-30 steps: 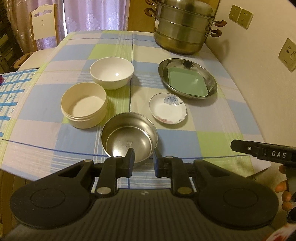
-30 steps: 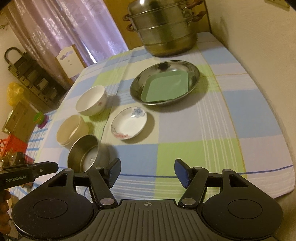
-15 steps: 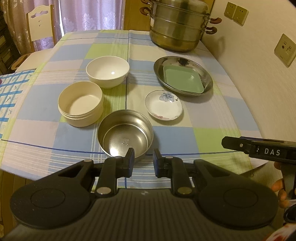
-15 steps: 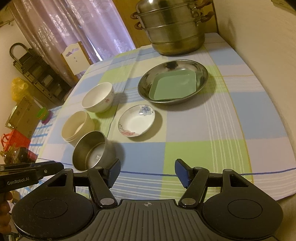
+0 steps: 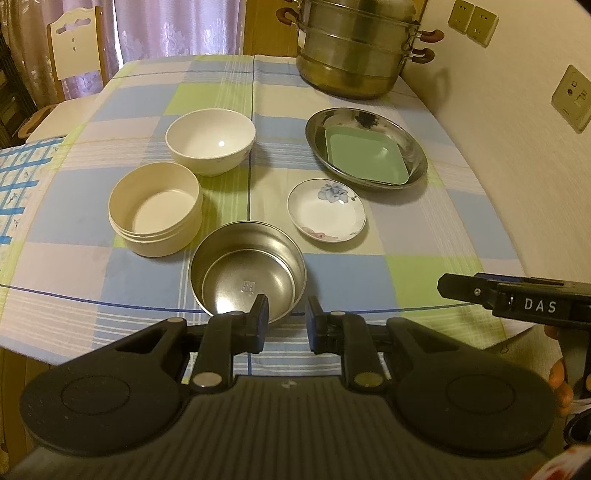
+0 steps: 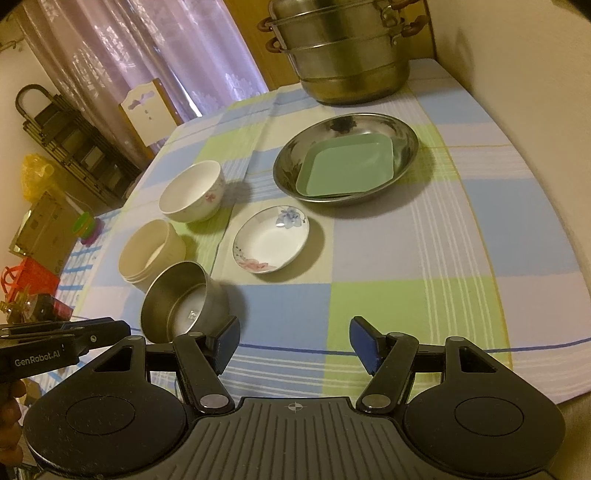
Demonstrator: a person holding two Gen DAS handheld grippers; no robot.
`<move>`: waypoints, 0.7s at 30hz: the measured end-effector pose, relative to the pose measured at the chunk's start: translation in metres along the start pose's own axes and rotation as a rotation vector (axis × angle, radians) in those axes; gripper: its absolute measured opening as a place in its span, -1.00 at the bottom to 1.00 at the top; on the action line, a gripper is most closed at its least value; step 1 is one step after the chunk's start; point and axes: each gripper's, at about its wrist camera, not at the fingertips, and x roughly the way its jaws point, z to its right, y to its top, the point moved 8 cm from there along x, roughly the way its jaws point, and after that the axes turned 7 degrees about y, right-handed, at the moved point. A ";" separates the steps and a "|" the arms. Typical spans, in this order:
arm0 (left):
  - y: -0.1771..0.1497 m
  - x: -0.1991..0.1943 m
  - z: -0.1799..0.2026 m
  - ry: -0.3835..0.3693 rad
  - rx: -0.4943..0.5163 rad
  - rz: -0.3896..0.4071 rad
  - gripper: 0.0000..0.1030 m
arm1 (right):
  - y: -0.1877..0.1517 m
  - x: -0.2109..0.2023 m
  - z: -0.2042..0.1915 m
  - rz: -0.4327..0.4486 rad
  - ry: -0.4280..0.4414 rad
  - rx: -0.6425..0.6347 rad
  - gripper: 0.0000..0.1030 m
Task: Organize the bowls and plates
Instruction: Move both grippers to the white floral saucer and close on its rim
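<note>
The left gripper (image 5: 286, 317) hangs over the near edge of the table (image 5: 436, 236), its 2 fingers parted by a narrow gap with nothing between them. Just past its fingertips stands the steel bowl (image 5: 246, 271), upright and closest of all the dishes to that edge. The right gripper (image 6: 293, 341) is spread wide and holds nothing; it hovers above the checked cloth at the near edge, with the steel bowl just beyond its left finger.

Behind the steel bowl on its left sits the cream round container (image 5: 156, 213), close to it, though the views do not settle whether the 2 touch. Farther back is the white bowl (image 5: 210, 141), with a faint pink flower on its outer wall in the right wrist view. To the right of the steel bowl lies the small floral saucer (image 5: 327, 209), apart from every other dish.

Beyond the saucer rests the steel oval dish (image 5: 412, 147), and inside it lies the green square plate (image 5: 364, 154), tilted against the dish's slope.

At the far end of the table stands a tall steel steamer pot (image 5: 354, 48) with brown handles. A white chair (image 5: 75, 48) stands at the far left corner, before pale purple curtains (image 5: 177, 29). 2 wall sockets (image 5: 474, 20) are set in the wall on the right.
</note>
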 end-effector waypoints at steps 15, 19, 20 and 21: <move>0.018 0.020 0.002 -0.023 0.031 -0.012 -0.64 | 0.011 0.016 0.012 -0.019 -0.029 0.040 0.28; 0.031 0.029 0.005 -0.043 0.049 0.009 -0.61 | 0.016 0.023 0.017 -0.022 -0.044 0.050 0.28; 0.035 0.031 0.006 -0.045 0.057 0.015 -0.60 | 0.018 0.025 0.018 -0.023 -0.049 0.052 0.28; 0.039 0.034 0.007 -0.045 0.066 0.021 -0.59 | 0.020 0.027 0.019 -0.023 -0.052 0.051 0.28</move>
